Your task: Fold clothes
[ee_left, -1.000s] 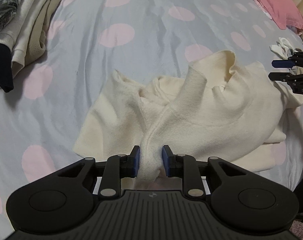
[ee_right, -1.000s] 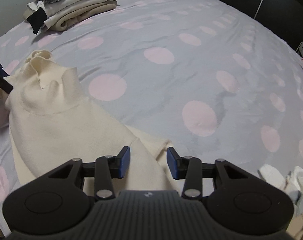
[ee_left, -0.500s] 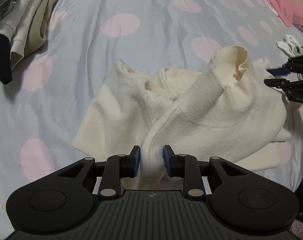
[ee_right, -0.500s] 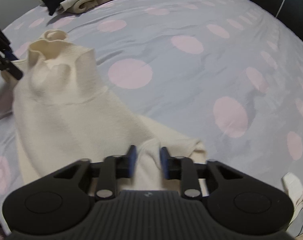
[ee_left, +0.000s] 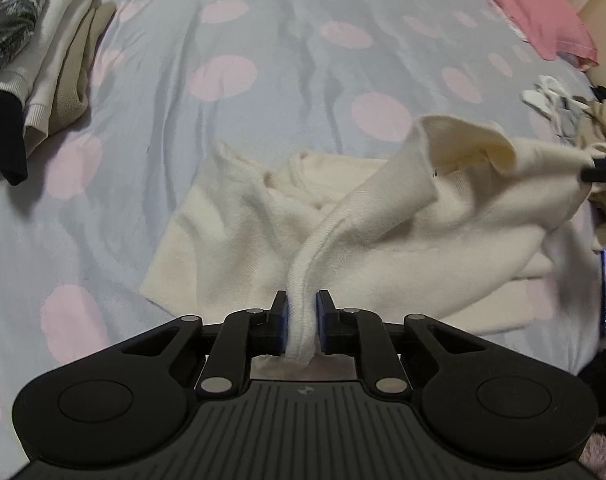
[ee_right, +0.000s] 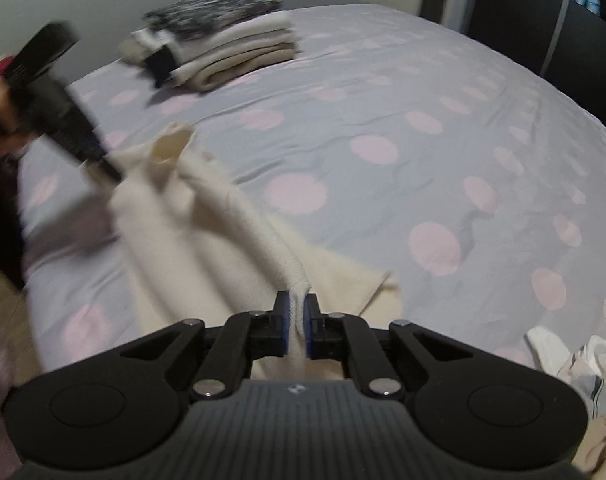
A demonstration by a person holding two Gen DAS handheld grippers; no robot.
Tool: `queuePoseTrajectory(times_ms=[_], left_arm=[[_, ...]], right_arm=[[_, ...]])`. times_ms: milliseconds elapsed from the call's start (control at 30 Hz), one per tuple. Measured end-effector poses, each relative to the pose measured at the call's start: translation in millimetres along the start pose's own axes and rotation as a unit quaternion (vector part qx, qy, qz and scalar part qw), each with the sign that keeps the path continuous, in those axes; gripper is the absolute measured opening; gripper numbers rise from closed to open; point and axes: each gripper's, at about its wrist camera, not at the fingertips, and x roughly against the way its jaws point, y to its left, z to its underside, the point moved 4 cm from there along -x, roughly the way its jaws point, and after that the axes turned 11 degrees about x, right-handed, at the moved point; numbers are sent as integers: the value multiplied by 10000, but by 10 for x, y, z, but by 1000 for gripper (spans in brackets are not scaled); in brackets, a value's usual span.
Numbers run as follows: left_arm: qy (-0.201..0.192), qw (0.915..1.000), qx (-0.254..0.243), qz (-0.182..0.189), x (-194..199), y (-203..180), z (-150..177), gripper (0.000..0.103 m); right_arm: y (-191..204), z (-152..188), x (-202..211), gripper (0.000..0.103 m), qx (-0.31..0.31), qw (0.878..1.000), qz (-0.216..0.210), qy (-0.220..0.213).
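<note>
A grey-lilac bed sheet (ee_left: pixel 287 80) with pink dots covers the bed, wrinkled and soft. On its near part lies the cream knitted sweater (ee_left: pixel 231 236), fuzzy and crumpled. The left gripper (ee_left: pixel 302 324) pinches its ribbed edge, and the right gripper (ee_right: pixel 297 328) pinches another ribbed edge. Far behind the sweater stands a pile of folded clothes (ee_right: pixel 223 52).
</note>
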Motion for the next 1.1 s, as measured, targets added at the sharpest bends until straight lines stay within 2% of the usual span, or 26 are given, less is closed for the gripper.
queuePoseTrajectory(times_ms=[300,400,433,467,567,767,1100], left_arm=[[13,9997,-106,-201,-7,-24,127,12],[4,9995,-139,-271,-5,-41,144,12],[13,9995,-129,-277,-9,-37,147,12],[22,9995,-112,-277,-14,-32,150,12],[29,9995,-106,-286,-21,-27,149,12],[46,9994,-152,-307,-35,-29,133,12],[97,9995,-126,-281,-57,-12,99,13]], right_arm=[[451,236,-212,11,566,9975,-145,405],[555,214,-265,24,931,9935,-260,595],[571,193,-246,33,1048,9925,-235,593],[583,172,-222,38,1157,9914,-200,579],[596,66,-166,43,1431,9885,-38,492],[613,-146,-158,47,2118,9762,142,444],[471,-231,-342,46,2177,9733,-240,681]])
